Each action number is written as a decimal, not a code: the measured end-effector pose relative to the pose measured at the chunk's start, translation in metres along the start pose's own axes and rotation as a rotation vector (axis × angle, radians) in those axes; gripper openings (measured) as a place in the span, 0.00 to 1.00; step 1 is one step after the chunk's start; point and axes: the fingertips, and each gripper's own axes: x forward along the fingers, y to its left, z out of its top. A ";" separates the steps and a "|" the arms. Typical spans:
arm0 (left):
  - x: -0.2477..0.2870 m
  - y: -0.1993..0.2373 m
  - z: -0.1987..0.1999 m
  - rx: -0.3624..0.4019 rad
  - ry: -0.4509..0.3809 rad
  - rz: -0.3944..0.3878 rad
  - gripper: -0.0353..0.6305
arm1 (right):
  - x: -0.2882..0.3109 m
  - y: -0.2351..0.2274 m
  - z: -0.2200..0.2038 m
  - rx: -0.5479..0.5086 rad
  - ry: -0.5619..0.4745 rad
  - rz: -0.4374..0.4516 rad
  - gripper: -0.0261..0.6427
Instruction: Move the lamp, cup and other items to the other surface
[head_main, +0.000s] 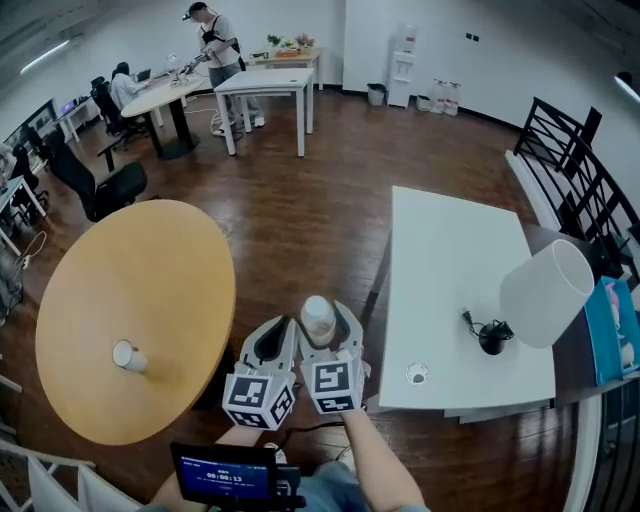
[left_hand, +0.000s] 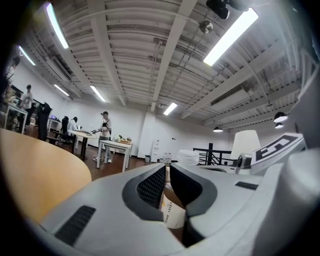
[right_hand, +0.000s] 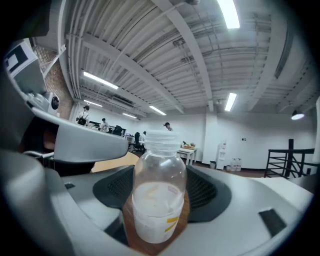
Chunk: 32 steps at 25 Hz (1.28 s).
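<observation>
Right gripper (head_main: 322, 330) is clamped on an upright bottle (head_main: 318, 314), just left of the white table (head_main: 440, 250). Left gripper (head_main: 282, 325), beside it, has its jaws together on nothing. Lamp (head_main: 545, 292) lies tipped on that table; cup (head_main: 128, 356) sits well left of it

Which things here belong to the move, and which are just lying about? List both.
Job: bottle in the right gripper; lamp; cup; round wooden table; white table.
Lying about: office chair; water dispenser; far desk.
</observation>
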 end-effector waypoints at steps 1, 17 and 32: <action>0.011 -0.018 -0.003 0.001 0.003 -0.024 0.11 | -0.007 -0.019 -0.004 0.000 0.004 -0.023 0.49; 0.161 -0.207 -0.056 0.012 0.057 -0.200 0.06 | -0.068 -0.259 -0.086 0.044 0.048 -0.234 0.49; 0.206 -0.220 -0.076 0.014 0.119 -0.135 0.06 | -0.052 -0.302 -0.111 0.101 0.041 -0.212 0.56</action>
